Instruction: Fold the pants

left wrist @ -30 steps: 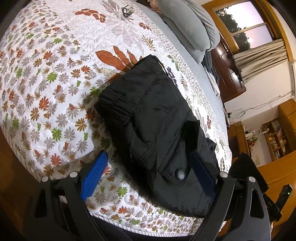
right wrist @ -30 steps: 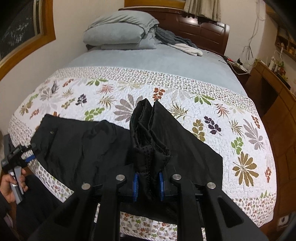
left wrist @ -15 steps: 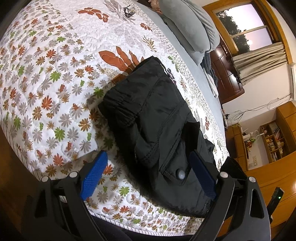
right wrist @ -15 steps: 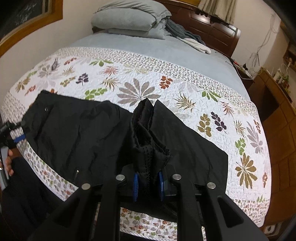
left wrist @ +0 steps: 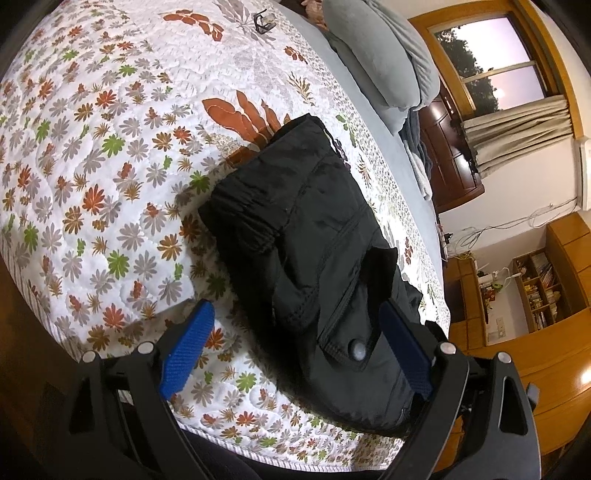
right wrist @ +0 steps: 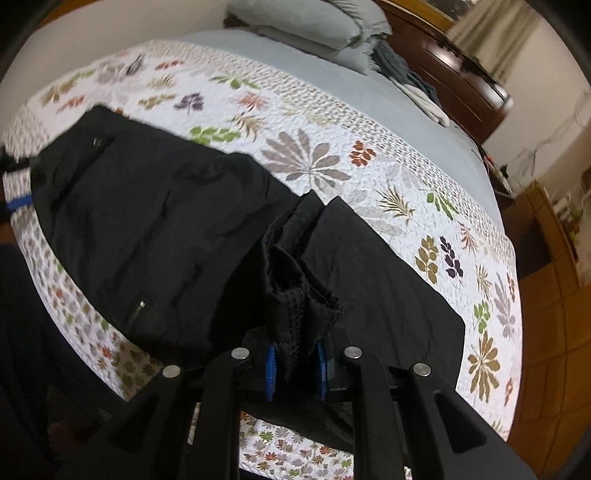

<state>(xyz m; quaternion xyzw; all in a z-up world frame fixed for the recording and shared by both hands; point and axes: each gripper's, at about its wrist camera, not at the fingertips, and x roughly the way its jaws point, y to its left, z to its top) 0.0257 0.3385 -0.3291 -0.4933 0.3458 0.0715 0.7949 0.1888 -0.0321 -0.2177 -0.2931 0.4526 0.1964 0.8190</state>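
Observation:
Black pants (left wrist: 310, 236) lie along the near edge of a floral quilt (left wrist: 110, 147). My left gripper (left wrist: 295, 343) is open, its blue pads on either side of the waist end, where a pocket flap with a snap button (left wrist: 357, 349) shows. In the right wrist view the pants (right wrist: 155, 229) spread across the quilt (right wrist: 369, 166). My right gripper (right wrist: 295, 365) is shut on a bunched hem of the pants (right wrist: 299, 295) and holds it raised above the cloth. The left gripper (right wrist: 14, 181) shows blurred at the far left of that view.
Grey pillows (left wrist: 388, 55) and folded clothes lie at the head of the bed by a dark wooden headboard (right wrist: 469, 77). A small black object (left wrist: 264, 24) sits on the quilt far from the pants. Wooden shelves (left wrist: 535, 284) and floor stand beyond the bed.
My right gripper has carried the pinched hem leftward, toward the waist end, and the view has tilted. My left gripper has stayed open at the waist and hardly moved.

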